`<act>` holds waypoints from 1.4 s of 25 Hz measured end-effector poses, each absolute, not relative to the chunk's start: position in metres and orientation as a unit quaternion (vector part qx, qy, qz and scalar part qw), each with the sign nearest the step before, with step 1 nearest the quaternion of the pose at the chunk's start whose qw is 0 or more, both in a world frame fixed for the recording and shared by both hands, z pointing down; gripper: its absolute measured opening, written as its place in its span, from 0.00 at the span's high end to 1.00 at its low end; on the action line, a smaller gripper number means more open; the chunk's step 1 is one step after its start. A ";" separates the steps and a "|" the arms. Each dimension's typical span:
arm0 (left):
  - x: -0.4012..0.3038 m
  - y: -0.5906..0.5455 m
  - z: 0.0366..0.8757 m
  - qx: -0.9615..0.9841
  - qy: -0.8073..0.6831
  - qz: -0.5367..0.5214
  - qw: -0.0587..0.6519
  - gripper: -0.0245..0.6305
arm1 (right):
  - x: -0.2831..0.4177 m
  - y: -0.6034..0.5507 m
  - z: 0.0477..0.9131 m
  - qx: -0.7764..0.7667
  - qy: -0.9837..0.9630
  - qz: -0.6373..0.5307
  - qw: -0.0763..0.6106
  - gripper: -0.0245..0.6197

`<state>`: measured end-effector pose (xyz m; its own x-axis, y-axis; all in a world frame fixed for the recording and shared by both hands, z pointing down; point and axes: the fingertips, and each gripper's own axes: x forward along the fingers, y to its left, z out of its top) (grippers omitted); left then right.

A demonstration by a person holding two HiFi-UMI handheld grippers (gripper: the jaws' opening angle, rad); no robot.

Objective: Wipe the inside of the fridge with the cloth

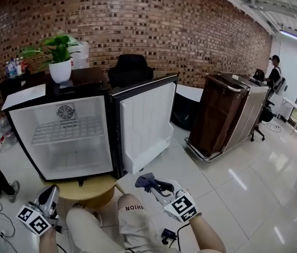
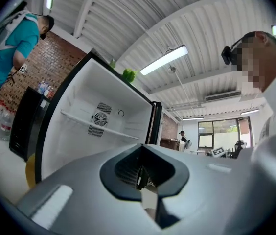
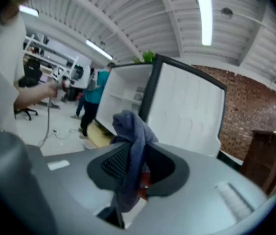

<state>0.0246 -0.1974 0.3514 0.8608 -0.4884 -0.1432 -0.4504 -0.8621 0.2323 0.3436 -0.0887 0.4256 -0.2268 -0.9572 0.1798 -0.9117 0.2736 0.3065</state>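
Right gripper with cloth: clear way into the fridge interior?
Likely yes. The fridge stands with its door wide open, only a wire shelf inside, and nothing lies between it and the right gripper, jaws shut on the cloth.

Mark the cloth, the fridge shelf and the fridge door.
cloth [image 3: 130,163]: right gripper view, fold between the jaws.
fridge shelf [image 1: 69,129]: head view, middle of the shelf.
fridge door [image 1: 144,121]: head view, white inner panel.

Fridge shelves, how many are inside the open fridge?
1. A white wire shelf spans the fridge at mid-height, just below the round fan vent. The interior is in plain view; none seems hidden.
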 end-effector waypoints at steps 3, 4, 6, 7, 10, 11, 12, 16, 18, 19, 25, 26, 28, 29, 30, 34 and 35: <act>0.007 -0.177 0.324 0.962 -0.243 -0.109 0.060 0.96 | 0.283 -0.065 0.394 0.553 -0.821 -0.083 0.113 0.82; 0.001 -0.171 0.315 0.961 -0.245 -0.115 0.052 0.96 | 0.266 -0.062 0.383 0.542 -0.830 -0.092 0.099 0.82; -0.010 -0.162 0.303 0.960 -0.246 -0.127 0.040 0.96 | 0.241 -0.060 0.364 0.526 -0.840 -0.106 0.076 0.82; -0.014 -0.159 0.297 0.960 -0.245 -0.134 0.037 0.96 | 0.233 -0.060 0.357 0.524 -0.842 -0.111 0.066 0.82; -0.020 -0.155 0.285 0.960 -0.239 -0.146 0.027 0.96 | 0.221 -0.066 0.336 0.532 -0.838 -0.118 0.032 0.82; -0.021 -0.156 0.282 0.959 -0.238 -0.149 0.026 0.96 | 0.220 -0.069 0.330 0.536 -0.836 -0.113 0.020 0.82; -0.022 -0.156 0.282 0.959 -0.238 -0.151 0.027 0.96 | 0.220 -0.073 0.328 0.539 -0.836 -0.100 0.010 0.83; -0.024 -0.155 0.295 0.959 -0.242 -0.140 0.037 0.96 | 0.225 -0.078 0.330 0.540 -0.840 -0.001 -0.049 0.83; -0.018 -0.155 0.297 0.961 -0.238 -0.134 0.035 0.96 | 0.221 -0.076 0.319 0.529 -0.845 0.030 -0.076 0.83; -0.015 -0.155 0.298 0.962 -0.236 -0.131 0.035 0.96 | 0.216 -0.073 0.313 0.520 -0.849 0.033 -0.082 0.83; -0.004 -0.155 0.308 0.966 -0.226 -0.122 0.036 0.96 | 0.206 -0.072 0.325 0.505 -0.859 0.042 -0.078 0.83; -0.003 -0.155 0.309 0.966 -0.227 -0.121 0.037 0.96 | 0.211 -0.075 0.329 0.509 -0.856 0.047 -0.079 0.83; -0.003 -0.157 0.310 0.966 -0.228 -0.119 0.038 0.96 | 0.217 -0.078 0.333 0.514 -0.852 0.055 -0.083 0.83; -0.004 -0.157 0.311 0.966 -0.228 -0.119 0.038 0.96 | 0.218 -0.077 0.333 0.514 -0.852 0.056 -0.084 0.83; -0.004 -0.158 0.311 0.966 -0.229 -0.118 0.038 0.96 | 0.217 -0.076 0.332 0.513 -0.852 0.055 -0.082 0.83; -0.002 -0.159 0.315 0.966 -0.227 -0.116 0.042 0.96 | 0.209 -0.073 0.329 0.506 -0.859 0.042 -0.073 0.83; 0.000 -0.159 0.316 0.966 -0.226 -0.116 0.044 0.96 | 0.208 -0.073 0.329 0.505 -0.859 0.039 -0.070 0.83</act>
